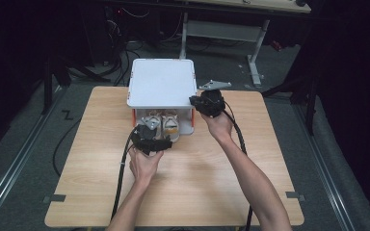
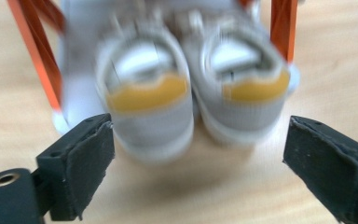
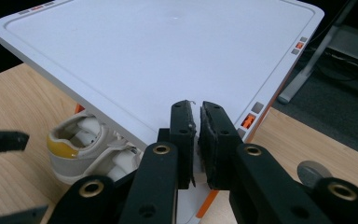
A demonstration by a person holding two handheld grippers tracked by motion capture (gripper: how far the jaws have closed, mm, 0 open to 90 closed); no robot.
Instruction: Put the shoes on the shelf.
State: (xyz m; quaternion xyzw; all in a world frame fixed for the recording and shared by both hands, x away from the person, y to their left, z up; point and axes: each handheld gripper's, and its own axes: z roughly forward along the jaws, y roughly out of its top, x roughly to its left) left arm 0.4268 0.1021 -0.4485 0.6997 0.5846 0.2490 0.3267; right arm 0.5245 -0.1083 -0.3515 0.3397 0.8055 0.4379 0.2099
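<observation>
Grey shoes (image 2: 191,107) sit under a white rack (image 1: 162,82); left claw (image 2: 198,163) gapes empty behind them, right claw (image 3: 196,144) rests closed and empty, likely pushing next.

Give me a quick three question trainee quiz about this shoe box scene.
1. True or false: the left claw is clamped on a sneaker.
2. What sits under the white lid: A) a pair of sneakers, B) a mug, C) a book?
3. Which claw is at the lid's corner, jaws nearly together?

Key: 1 false, its jaws stand wide, just behind the heels. 2 A. 3 the right claw.
</observation>
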